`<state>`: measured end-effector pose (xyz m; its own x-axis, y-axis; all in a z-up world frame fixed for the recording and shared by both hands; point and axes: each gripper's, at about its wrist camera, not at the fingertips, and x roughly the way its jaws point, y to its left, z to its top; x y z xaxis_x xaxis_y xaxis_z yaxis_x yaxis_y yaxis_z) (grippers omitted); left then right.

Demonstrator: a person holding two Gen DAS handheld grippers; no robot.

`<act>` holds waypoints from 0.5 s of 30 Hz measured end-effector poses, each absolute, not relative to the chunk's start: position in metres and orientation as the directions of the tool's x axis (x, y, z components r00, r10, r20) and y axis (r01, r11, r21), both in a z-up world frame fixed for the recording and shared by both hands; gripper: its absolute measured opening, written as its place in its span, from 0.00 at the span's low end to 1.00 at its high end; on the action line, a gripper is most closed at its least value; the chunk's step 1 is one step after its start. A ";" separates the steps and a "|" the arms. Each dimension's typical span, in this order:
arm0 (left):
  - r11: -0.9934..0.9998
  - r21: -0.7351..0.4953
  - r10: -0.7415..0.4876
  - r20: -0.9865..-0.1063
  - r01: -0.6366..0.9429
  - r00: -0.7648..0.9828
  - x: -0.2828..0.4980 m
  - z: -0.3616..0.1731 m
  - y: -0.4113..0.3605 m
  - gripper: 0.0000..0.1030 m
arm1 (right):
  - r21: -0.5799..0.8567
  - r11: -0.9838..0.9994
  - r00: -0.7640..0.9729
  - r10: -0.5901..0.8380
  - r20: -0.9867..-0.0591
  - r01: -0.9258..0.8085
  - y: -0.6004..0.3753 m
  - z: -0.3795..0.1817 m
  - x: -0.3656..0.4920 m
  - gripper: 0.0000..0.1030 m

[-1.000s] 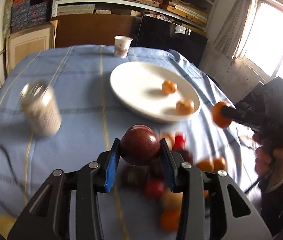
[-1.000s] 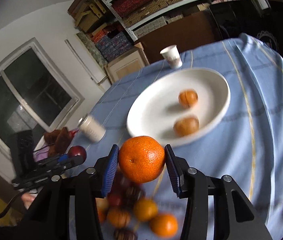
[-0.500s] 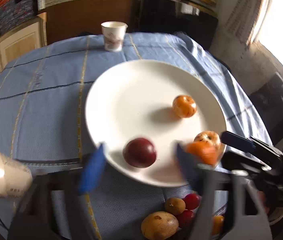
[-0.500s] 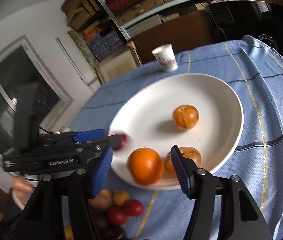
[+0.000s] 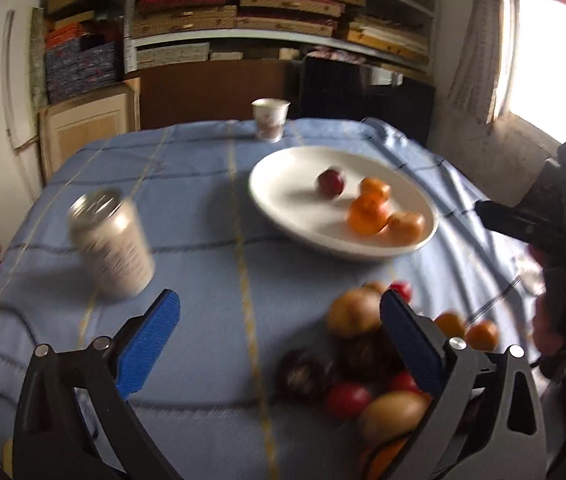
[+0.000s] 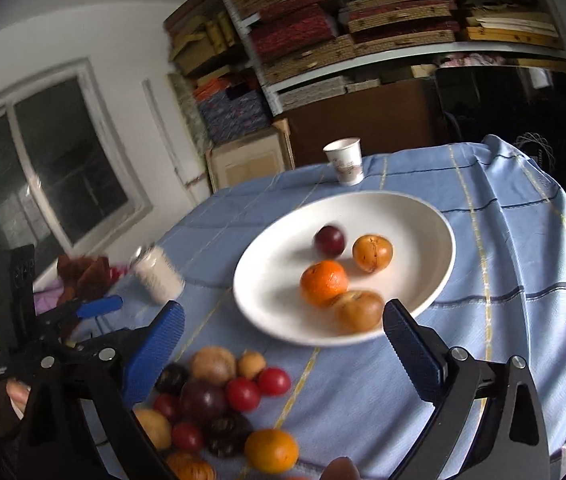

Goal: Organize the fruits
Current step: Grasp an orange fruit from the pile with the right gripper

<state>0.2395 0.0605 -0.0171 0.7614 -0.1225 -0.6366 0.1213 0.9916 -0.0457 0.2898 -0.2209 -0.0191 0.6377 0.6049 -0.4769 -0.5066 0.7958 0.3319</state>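
Both my grippers just finished opening: left gripper [image 5: 279, 316] and right gripper [image 6: 283, 328] gape wide, nothing between the pads. White plate [image 6: 423, 220] on the far right holds a dark plum [image 6: 329, 240], an orange [image 6: 323, 282] and two brownish fruits. Loose fruit pile [image 6: 219, 396] sits near me on the blue tablecloth [image 5: 203, 240].

Left gripper [image 5: 279, 328]: jaws have just been opening, now spread wide, nothing between the blue pads [image 5: 147, 344], pointing forward and down. Right gripper [image 6: 283, 332]: same, jaws just opened wide, empty, angled down. Each tool shows at the edge of the other's view; a hand [image 5: 555, 320] wraps the right gripper's handle.
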 end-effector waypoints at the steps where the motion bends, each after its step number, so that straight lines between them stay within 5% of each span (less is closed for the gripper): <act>1: 0.994 -0.041 -0.106 -0.634 0.104 0.766 0.234 -0.019 0.065 0.95 | 0.301 0.800 0.620 0.595 -0.512 -0.519 -0.219 -0.020 0.286 0.97; 15: 0.985 -0.167 -0.141 -0.675 0.036 0.724 0.217 -0.038 0.093 0.95 | 0.308 0.707 0.414 0.650 -0.637 -0.637 -0.229 -0.049 0.229 0.87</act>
